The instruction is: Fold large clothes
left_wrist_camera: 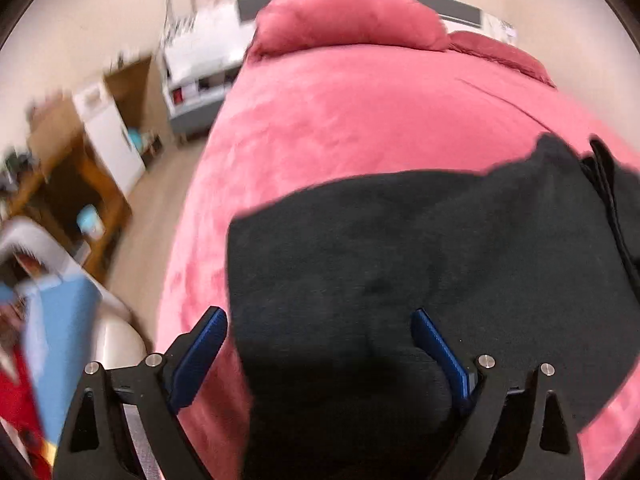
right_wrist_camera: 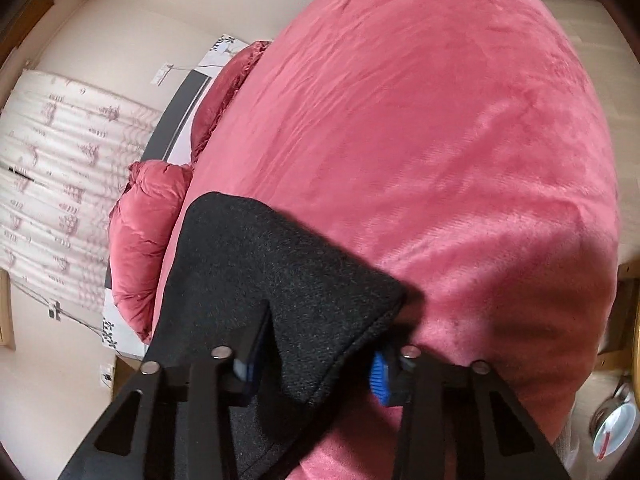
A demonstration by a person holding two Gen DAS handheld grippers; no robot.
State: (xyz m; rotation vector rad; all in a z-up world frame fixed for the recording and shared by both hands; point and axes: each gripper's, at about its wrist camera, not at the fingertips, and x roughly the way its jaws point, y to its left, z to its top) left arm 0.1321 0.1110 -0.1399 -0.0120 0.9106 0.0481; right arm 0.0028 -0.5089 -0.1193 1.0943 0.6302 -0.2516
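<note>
- Blue-padded fingers [right_wrist_camera: 379,376] of the right gripper [right_wrist_camera: 312,376] sit on either side of a thick hemmed fold of the black garment [right_wrist_camera: 256,272]. The left pad is mostly buried under cloth, so whether the pads press on it cannot be told; the fold lies between them, probably so this edge can be lifted and carried over.
- Blue pads [left_wrist_camera: 200,354] of the left gripper [left_wrist_camera: 320,354] stand wide apart and released, straddling the near part of the same garment [left_wrist_camera: 400,264] without pinching it. My judgement is that this hand is lining up for a second hold so both ends move together.
- Black fabric lies spread across the near end of the pink velvet bedspread [left_wrist_camera: 360,120], partly doubled over already, with a dark strap or seam at its far right edge. A flat, soft bed suits folding a large piece.
- Two pink pillows [right_wrist_camera: 148,240] rest at the head of the bed, well apart from the garment.
- Beside the bed, a wooden shelf unit [left_wrist_camera: 80,208] holds a pale blue tub; too blurred to say more.
- On the floor in the right wrist view sits a round metal pot [right_wrist_camera: 614,424]; its contents are unclear.
</note>
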